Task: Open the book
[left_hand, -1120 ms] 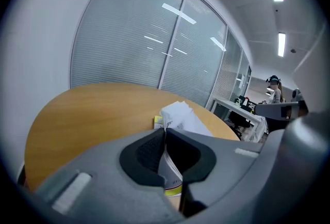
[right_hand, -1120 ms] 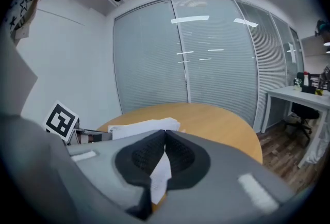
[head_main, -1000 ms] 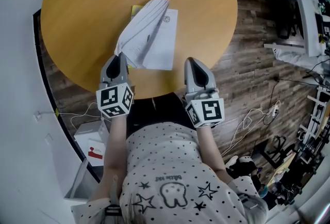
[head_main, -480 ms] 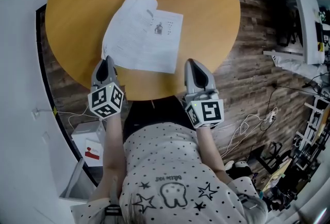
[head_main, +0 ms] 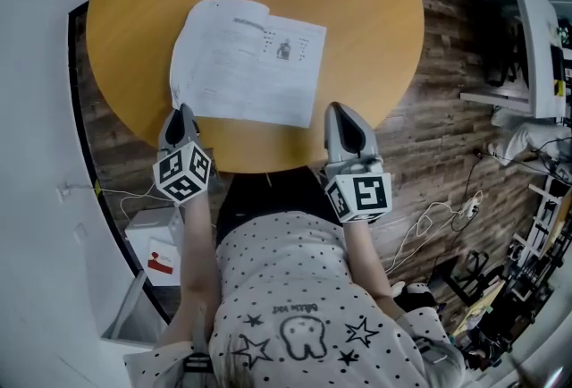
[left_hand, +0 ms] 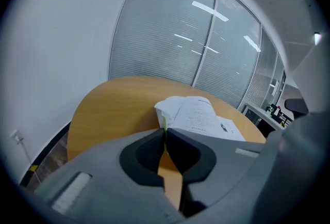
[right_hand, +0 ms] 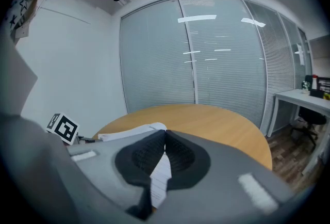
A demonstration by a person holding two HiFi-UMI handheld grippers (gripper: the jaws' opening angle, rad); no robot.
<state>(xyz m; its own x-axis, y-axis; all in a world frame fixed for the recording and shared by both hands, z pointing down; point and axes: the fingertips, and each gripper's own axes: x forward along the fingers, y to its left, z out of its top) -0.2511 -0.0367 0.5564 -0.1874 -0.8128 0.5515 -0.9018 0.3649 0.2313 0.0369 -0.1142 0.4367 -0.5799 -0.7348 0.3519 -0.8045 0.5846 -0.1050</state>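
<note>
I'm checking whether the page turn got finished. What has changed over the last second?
The left gripper, shut on the cover edge of the book, swung the raised leaves over to the left and down. They now lie nearly flat on the table, with the book open. Nothing was let go. The right gripper stayed shut at the table's near edge, beside the right page.

Your white shirt [head_main: 295, 306] with small black dots, outlined stars and a tooth-shaped cartoon, short dotted sleeves, your left gripper [head_main: 181, 114] and right gripper [head_main: 341, 113] in grey moulded shells, black textured pads, black-and-white square-marker cubes
</note>
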